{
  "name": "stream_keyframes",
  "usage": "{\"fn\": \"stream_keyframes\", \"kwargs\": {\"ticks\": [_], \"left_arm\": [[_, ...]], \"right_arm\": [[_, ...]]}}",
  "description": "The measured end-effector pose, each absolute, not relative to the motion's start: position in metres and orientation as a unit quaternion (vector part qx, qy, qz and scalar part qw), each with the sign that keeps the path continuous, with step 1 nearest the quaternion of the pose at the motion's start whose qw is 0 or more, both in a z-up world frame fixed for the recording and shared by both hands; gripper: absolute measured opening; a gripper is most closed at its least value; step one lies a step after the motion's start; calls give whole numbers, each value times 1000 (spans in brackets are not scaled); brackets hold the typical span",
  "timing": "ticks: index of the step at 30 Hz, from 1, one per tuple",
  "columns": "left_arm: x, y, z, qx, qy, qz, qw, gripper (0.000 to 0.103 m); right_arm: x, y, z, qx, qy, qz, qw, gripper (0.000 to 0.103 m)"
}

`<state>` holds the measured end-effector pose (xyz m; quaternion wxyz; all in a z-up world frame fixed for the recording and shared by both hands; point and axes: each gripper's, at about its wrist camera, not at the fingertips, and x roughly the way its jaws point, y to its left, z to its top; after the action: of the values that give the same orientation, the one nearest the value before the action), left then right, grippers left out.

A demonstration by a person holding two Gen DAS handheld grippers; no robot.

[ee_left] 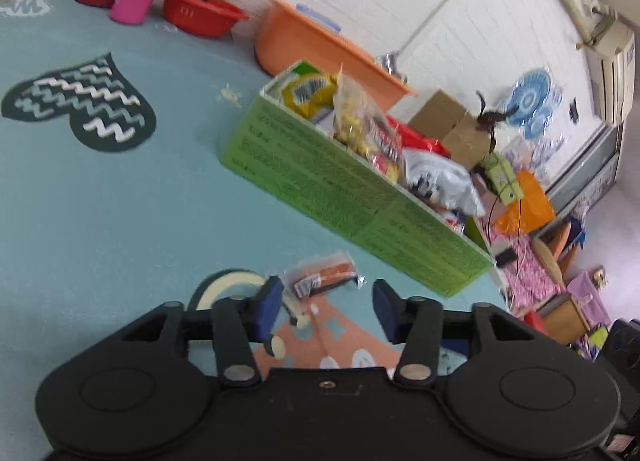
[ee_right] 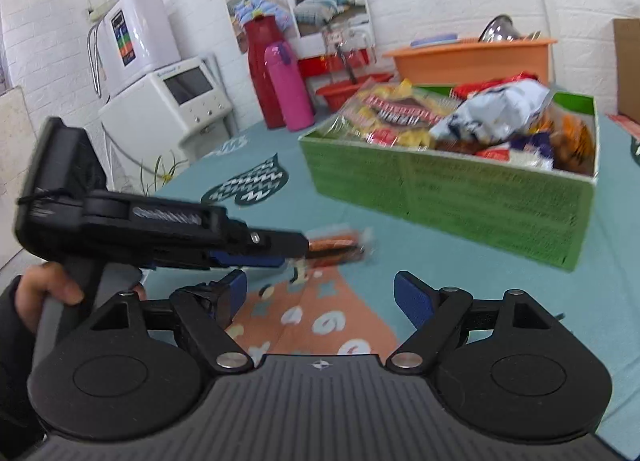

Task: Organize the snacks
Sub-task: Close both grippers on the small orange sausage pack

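Snack packet [ee_left: 322, 276]: small clear wrapper, orange-brown contents, dark label strip at one end; lies flat on teal table [ee_left: 120, 201], just in front of green box [ee_left: 352, 197], apart from it. Box open-topped, printed sides, heaped with bagged snacks [ee_left: 368, 129]: yellow, red, white. Left gripper [ee_left: 326, 307] near packet, tongs spread, pads not touching wrapper. Right gripper [ee_right: 320, 299] further back from box, tongs spread, empty. Hand [ee_right: 44, 293] holds left gripper's handle.
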<state>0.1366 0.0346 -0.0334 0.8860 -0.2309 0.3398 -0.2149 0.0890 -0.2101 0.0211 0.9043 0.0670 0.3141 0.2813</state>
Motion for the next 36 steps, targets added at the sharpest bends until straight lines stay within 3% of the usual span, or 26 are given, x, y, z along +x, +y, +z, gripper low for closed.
{"fn": "stream_keyframes", "kwargs": {"ticks": [3, 17, 18, 19, 22, 27, 28, 30, 31, 33, 35, 36], "left_arm": [[141, 39, -28, -240, 330, -205, 890, 68], [146, 32, -40, -240, 340, -202, 887, 58], [149, 29, -42, -237, 344, -203, 886, 53], [150, 27, -44, -232, 347, -202, 886, 50], [151, 24, -49, -242, 347, -214, 880, 35], [145, 18, -43, -232, 339, -223, 884, 33], [142, 19, -41, -238, 337, -224, 883, 39], [138, 24, -37, -248, 332, -219, 883, 71], [135, 27, -35, -253, 326, -216, 885, 98], [131, 31, -31, -252, 310, -199, 895, 103], [136, 35, -31, -257, 314, -181, 896, 103], [139, 38, -33, -266, 318, -176, 893, 103]], "right_arm": [[93, -205, 18, 50, 317, 285, 903, 103], [157, -179, 11, -127, 311, 366, 868, 103], [159, -178, 10, -124, 313, 368, 866, 99], [160, -178, 9, -118, 316, 372, 865, 77], [151, -177, 7, -108, 317, 376, 864, 43], [130, -177, 11, -109, 293, 368, 875, 40], [129, -179, 12, -105, 292, 367, 877, 40], [129, -182, 15, -99, 298, 367, 876, 41], [128, -183, 17, -97, 298, 371, 874, 47], [127, -184, 20, -100, 287, 375, 876, 56], [130, -181, 21, -109, 279, 373, 878, 71], [132, -180, 21, -109, 278, 370, 880, 86]]}}
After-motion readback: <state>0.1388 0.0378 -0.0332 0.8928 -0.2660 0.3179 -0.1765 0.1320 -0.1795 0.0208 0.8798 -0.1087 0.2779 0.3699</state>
